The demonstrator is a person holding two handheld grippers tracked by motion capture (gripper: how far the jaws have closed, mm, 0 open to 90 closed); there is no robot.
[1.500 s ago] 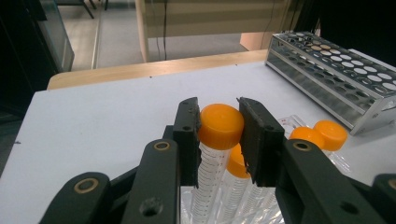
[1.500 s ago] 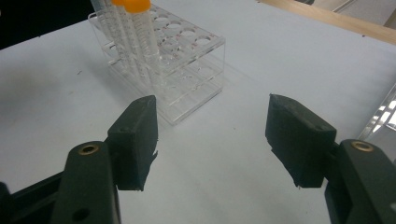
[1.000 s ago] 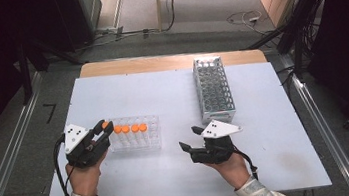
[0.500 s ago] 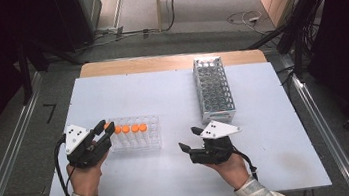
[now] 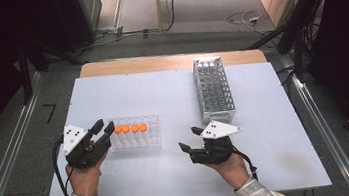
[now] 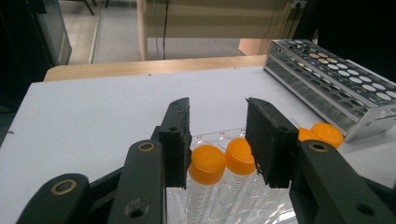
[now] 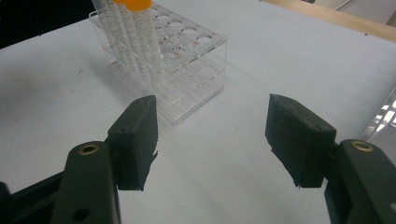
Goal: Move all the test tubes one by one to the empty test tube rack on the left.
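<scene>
A clear plastic rack (image 5: pixel 139 138) stands on the white table (image 5: pixel 162 94), with several orange-capped tubes (image 5: pixel 129 128) along its back row. My left gripper (image 5: pixel 104 130) is at the rack's left end. Its jaws have just been opening and now stand apart, open. In the left gripper view the gripper (image 6: pixel 218 122) hovers over the orange caps (image 6: pixel 208 162), which sit low in the gap with no pad pressing on them. My right gripper (image 5: pixel 188 138) rests open on the table to the right of the rack. Nothing is between its fingers (image 7: pixel 212 135), and the clear rack (image 7: pixel 180 65) lies ahead of it.
A long metal tube rack (image 5: pixel 214 90) stands at the back right of the table; its wells look unfilled. It also shows in the left gripper view (image 6: pixel 336 81). A wooden strip (image 5: pixel 168 62) runs along the far edge. Metal rails flank the table.
The left gripper's jaws have parted from around the leftmost orange cap. Both hands stay where they were, and the right gripper is unchanged.
</scene>
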